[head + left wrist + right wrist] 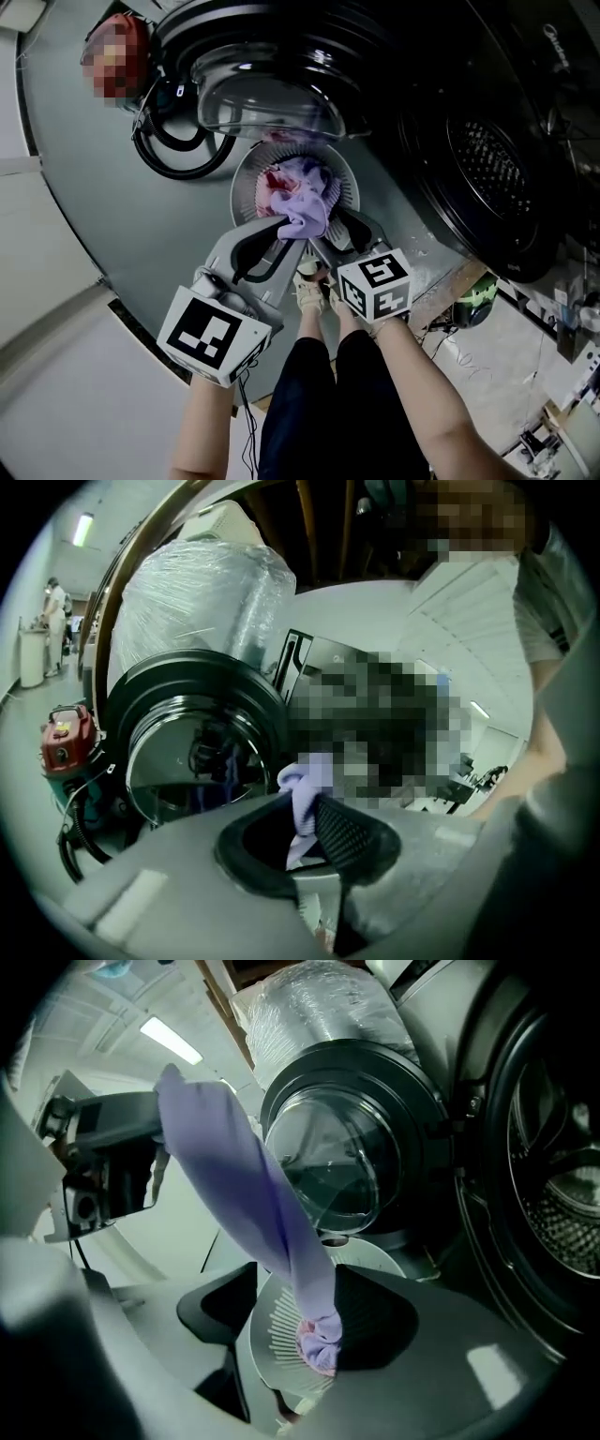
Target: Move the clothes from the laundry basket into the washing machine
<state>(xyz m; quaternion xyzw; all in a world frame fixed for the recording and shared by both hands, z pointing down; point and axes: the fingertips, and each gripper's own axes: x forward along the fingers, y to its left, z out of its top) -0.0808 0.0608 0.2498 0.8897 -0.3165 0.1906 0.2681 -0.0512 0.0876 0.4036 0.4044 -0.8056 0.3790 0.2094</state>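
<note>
Head view: I stand over the white laundry basket (246, 183), where a lilac garment (305, 211) hangs just above the heaped clothes (274, 180), between my two grippers. The washing machine's open door (272, 84) lies beyond the basket and its dark drum (497, 169) off to the basket's right. Left gripper view: my left gripper (309, 832) is clamped on an edge of the garment, a lilac fold poking up past the ribbed pad. Right gripper view: my right gripper (300, 1321) stands with jaws apart directly over the basket. The garment runs as a taut band from the left gripper, up and left of the basket, down between those jaws. It brushes the right-hand jaw but looks unpinched, and its lower end is bunched at the heap. I judge the cloth light, limp and likely to trail or snag on its neighbours. The best second hold looks to be that gathered bunch low over the basket, so no loose tail drags on the way to the drum.
</note>
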